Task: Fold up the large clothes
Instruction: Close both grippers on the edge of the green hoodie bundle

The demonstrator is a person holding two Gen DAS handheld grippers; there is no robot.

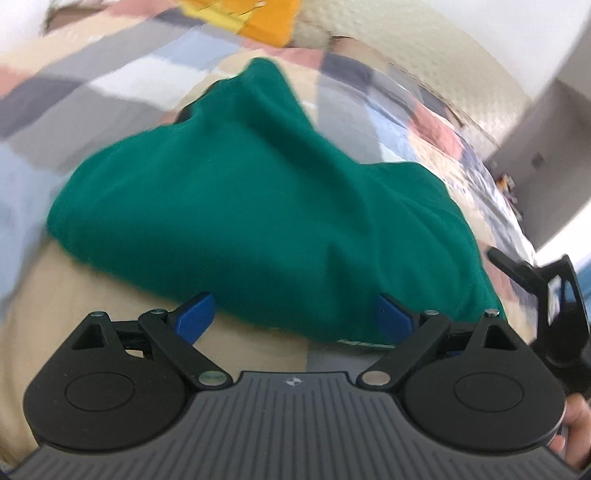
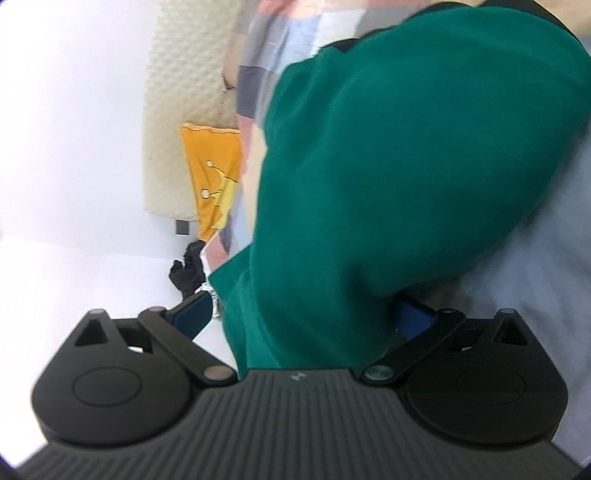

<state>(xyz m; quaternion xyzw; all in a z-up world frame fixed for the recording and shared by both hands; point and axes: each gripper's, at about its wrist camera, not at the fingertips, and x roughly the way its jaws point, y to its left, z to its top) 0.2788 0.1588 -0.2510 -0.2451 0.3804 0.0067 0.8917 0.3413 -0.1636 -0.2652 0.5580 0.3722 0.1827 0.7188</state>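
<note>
Beyond the green garment [image 1: 258,206] on the patchwork bedspread [image 1: 110,77]: orange cushion [image 1: 258,18]; left claw [image 1: 295,319] and right claw [image 2: 301,317] both spread, gripping nothing.

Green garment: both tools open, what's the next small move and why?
Probably draw the right tool back clear of the cloth. The green garment lies bunched on the patchwork cover, and in the right wrist view a fold lies between the wide-open pads. The left tool is open too, at the near hem.
</note>
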